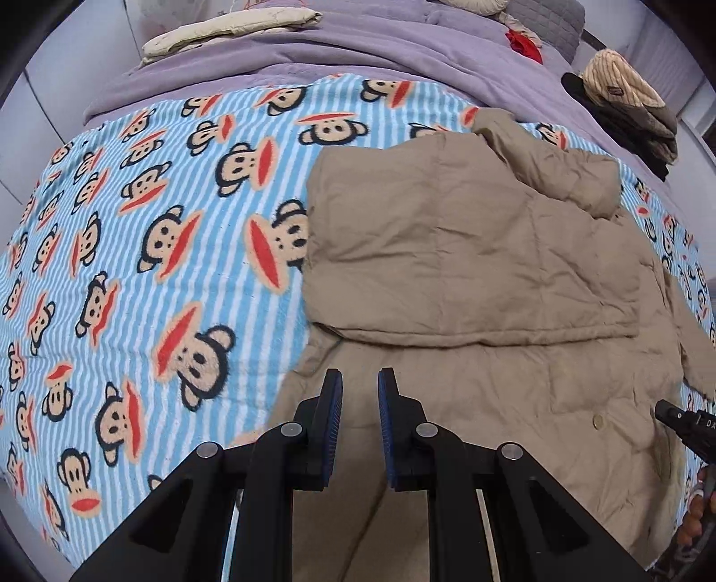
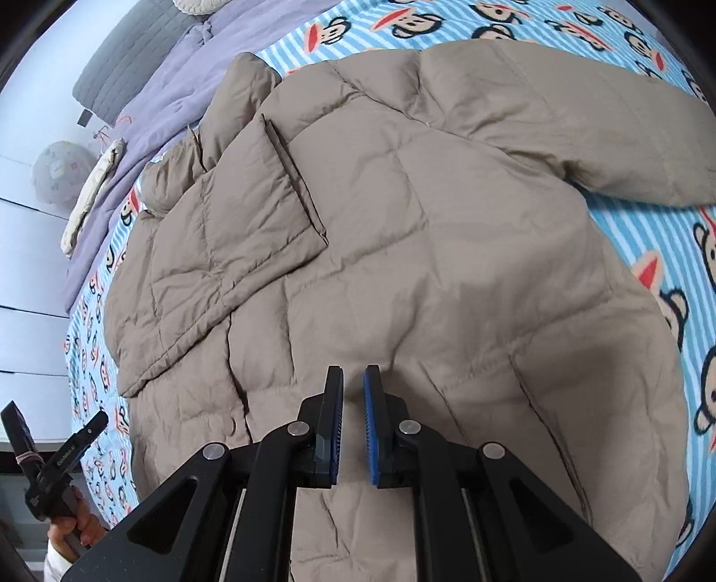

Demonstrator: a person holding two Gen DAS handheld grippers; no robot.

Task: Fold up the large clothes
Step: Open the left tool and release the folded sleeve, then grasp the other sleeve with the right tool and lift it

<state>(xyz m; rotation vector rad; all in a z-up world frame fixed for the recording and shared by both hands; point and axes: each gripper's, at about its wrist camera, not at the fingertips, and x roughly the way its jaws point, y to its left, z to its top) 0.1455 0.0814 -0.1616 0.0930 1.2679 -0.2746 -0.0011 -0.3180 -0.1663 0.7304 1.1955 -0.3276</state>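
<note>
coat spread flat on bed, one sleeve folded in, other still out | left gripper and right gripper hover above hem, fingers narrow, holding nothing | probably lining up next fold

So the bed's covered by a fleecy blue-and-white striped blanket with cartoon monkey faces. Lying right on it, toward 3 o'clock in the left wrist view, is a big puffy beige quilted coat, one sleeve folded across its body. Up at 12 o'clock a rumpled lavender duvet overlaps the blanket's far edge. A flat cream-coloured padded cushion sits on that at about 11. Over at 2 o'clock there's a stack of dark folded clothes topped with a tan ribbed knit piece.
</note>
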